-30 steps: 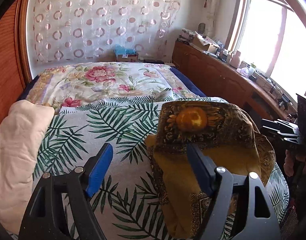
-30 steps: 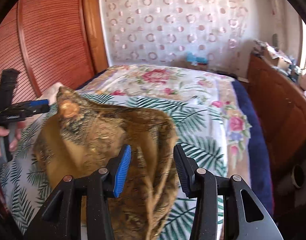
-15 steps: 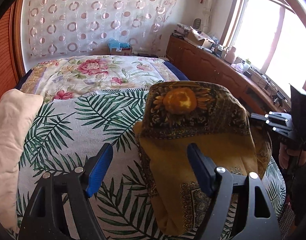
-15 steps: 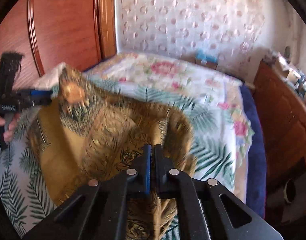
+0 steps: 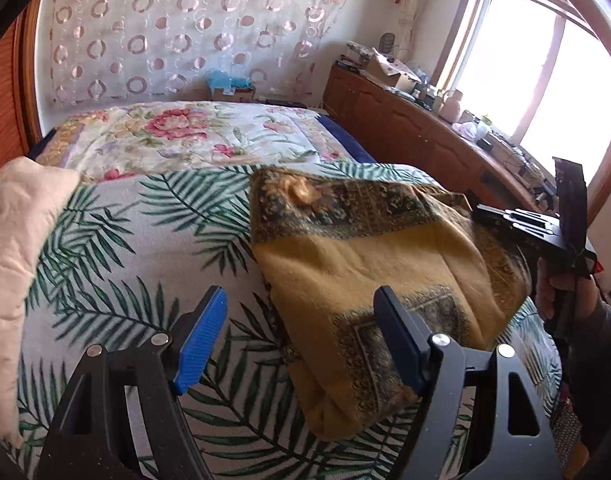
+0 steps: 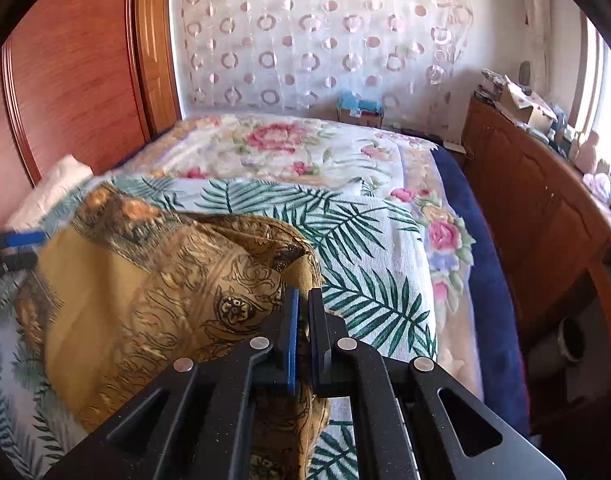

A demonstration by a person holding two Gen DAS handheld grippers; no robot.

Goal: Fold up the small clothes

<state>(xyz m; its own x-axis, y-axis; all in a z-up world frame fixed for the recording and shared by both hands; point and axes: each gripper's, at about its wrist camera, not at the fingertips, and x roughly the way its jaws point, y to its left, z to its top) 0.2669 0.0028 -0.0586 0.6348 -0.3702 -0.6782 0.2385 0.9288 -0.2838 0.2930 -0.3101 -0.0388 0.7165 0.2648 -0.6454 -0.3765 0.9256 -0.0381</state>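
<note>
A mustard-yellow cloth (image 5: 365,264) with dark brown ornate borders lies crumpled on the palm-leaf bedsheet (image 5: 125,260). My left gripper (image 5: 299,296) hovers open over its near left edge, one blue finger over the sheet and the other over the cloth, with nothing pinched. My right gripper (image 6: 302,292) is shut on the cloth's (image 6: 165,280) right-hand bunched edge, and fabric hangs down between its pads. Each gripper shows in the other's view: the right gripper (image 5: 481,210) at the cloth's far right, held by a hand (image 5: 565,292), and the left gripper (image 6: 25,248) at the left edge.
A cream pillow (image 5: 21,240) lies at the bed's left side. A floral quilt (image 5: 177,136) covers the far half. A wooden cabinet (image 5: 417,140) cluttered with items runs along the right under the window. A wooden wardrobe (image 6: 65,80) stands to the left.
My right gripper's jaws went from open to shut on the cloth's edge and moved a little. The left gripper stayed open over the near edge.
</note>
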